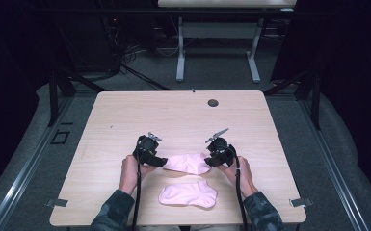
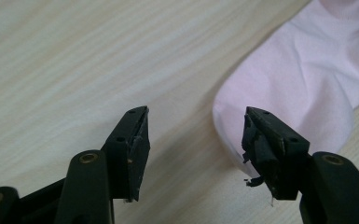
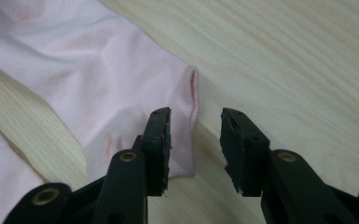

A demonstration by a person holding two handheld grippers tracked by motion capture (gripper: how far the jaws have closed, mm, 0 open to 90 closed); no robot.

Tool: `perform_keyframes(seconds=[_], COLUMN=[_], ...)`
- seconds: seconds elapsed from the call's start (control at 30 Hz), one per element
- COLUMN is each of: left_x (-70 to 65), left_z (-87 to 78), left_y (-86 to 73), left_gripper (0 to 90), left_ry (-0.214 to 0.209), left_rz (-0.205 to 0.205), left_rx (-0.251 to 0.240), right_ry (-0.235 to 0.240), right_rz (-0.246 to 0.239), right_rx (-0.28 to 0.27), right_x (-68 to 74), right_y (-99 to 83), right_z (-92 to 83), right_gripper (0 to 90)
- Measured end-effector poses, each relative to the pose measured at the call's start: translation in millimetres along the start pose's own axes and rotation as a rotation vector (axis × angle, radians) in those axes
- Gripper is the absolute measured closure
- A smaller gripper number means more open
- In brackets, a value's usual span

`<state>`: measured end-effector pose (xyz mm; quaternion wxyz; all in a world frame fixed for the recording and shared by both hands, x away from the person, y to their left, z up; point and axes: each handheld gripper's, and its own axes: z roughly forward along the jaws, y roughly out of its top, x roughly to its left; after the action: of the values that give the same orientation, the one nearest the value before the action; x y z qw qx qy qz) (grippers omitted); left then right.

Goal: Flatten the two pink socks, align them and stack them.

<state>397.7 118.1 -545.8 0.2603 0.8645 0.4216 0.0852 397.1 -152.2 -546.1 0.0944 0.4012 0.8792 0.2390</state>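
Pink fabric, pale wood. High view: two pink socks on the tabletop (image 1: 125, 115), counted two. Far sock (image 1: 189, 163) lies between the left gripper (image 1: 160, 161) and the right gripper (image 1: 209, 161), one gripper at each end of it. Near sock (image 1: 189, 195) lies flat, just toward the person, apart from both grippers. Two hands, two grippers.

Left gripper view: jaws parted at a middling width, nothing pinched between them; rounded sock end (image 2: 303, 88) sits just ahead of one jaw, bare wood under the gap.

Right gripper view: jaws part-open, not pressing cloth; the cuff edge (image 3: 192, 91) lies just ahead of the gap, one jaw over the fabric, the other over wood.

Risk, as I judge it: closing from here could catch only one thin layer or miss the edge, so the sock slips or bunches when lifted. Worn pad on the left gripper may weaken grip.
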Motion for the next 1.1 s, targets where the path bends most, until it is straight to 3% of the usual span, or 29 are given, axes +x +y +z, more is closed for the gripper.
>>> perform_keyframes(seconds=[0.2,0.63,0.87,0.97,1.1], left_x=[-6.6,-9.0,-14.3,-15.4,-15.1], left_z=[6.7,9.7,10.3,7.7,1.3], left_y=[-2.3,-6.4,-9.1,-10.1,-10.5], left_gripper=[51.8,66.7,80.9,87.4,87.9], left_ry=[0.0,-0.006,-0.01,-0.012,-0.011], left_rz=[0.028,0.026,0.041,0.041,0.033], left_rx=[0.03,0.044,0.019,-0.001,-0.018], right_ry=[-0.015,0.007,0.039,0.03,0.022], right_rz=[-0.029,-0.057,-0.036,-0.034,-0.032], right_rx=[0.032,0.058,0.035,0.045,0.027], right_x=[4.1,7.9,7.6,7.0,6.5], right_y=[-0.7,-2.0,-3.9,-4.4,-5.2], right_z=[6.1,8.4,9.5,7.1,2.9], right_gripper=[63.5,77.2,83.7,84.5,84.5])
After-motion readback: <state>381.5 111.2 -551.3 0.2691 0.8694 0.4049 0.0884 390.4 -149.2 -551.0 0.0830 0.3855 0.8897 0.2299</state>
